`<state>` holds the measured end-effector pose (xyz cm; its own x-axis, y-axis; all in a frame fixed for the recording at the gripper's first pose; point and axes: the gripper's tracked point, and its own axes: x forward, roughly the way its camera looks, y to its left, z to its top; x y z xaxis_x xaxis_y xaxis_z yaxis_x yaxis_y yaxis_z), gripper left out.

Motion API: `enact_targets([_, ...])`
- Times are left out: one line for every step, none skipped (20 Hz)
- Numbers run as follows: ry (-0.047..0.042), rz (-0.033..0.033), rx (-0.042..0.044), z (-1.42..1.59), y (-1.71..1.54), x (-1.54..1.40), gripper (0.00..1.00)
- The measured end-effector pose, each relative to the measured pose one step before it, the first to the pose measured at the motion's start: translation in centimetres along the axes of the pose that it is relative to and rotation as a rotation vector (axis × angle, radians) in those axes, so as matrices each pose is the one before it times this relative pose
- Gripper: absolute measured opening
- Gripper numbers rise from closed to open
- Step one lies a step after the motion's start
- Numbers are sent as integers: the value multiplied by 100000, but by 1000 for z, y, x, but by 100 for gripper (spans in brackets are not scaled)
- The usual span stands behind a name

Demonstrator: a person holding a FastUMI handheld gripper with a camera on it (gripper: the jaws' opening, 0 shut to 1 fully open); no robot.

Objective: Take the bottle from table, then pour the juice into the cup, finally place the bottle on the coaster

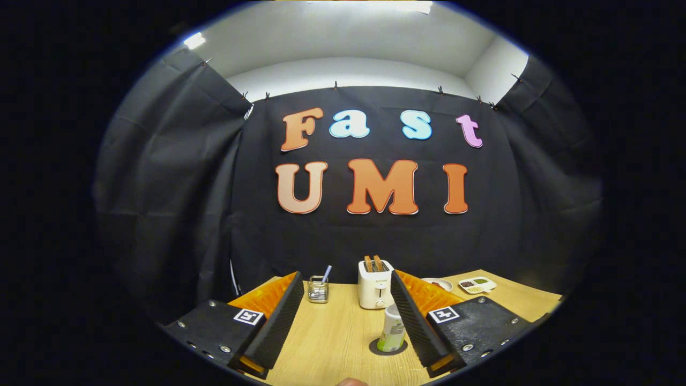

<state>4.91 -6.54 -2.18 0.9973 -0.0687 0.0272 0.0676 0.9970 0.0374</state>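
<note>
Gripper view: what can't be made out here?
- Bottle on the coaster: its far side is hidden by one gripper finger; the jaws stand open, not pressing it.
- Cup: cannot be picked out.
- Divided dish contents: too small.
- Holder contents: too small.

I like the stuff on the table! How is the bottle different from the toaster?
The bottle is round and slim with a green label; the toaster is a white, boxy block. The bottle stands on a dark coaster between the open gripper fingers; the toaster sits beyond them with toast poking out. Both stand upright on the wooden table.
</note>
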Motion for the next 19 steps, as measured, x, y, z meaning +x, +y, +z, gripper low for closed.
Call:
enact_targets([-1419,806,250,1188,531,-578,96])
enact_targets([-1307,1193,391,972,578,-591,96])
enact_targets([-1499,979,596,761,541,-598,96])
enact_targets([-899,1052,226,622,384,-513,96])
enact_targets([-755,612,508,447,205,-459,96])
enact_targets([-357,1290,839,222,312,-433,96])
enact_targets([-398,2353,587,48,630,-172,96])
enact_targets([-578,2383,313,198,584,-195,96])
enact_targets([-153,1079,-39,76,147,-107,96])
enact_targets([-358,29,263,62,8,-148,96])
enact_targets([338,411,-57,-111,139,18,96])
enact_targets([89,250,-66,99,212,6,96])
enact_targets([-312,276,-80,177,250,-52,96])
enact_targets([-294,242,-229,264,247,-49,96])
enact_targets([-378,133,7,133,159,35,96])
enact_targets([26,192,-45,86,109,-62,96])
enact_targets([90,-256,-263,-26,-40,76,96])
enact_targets([234,-726,-580,26,-128,-33,96])
enact_targets([404,-1110,-630,-87,-275,18,96])
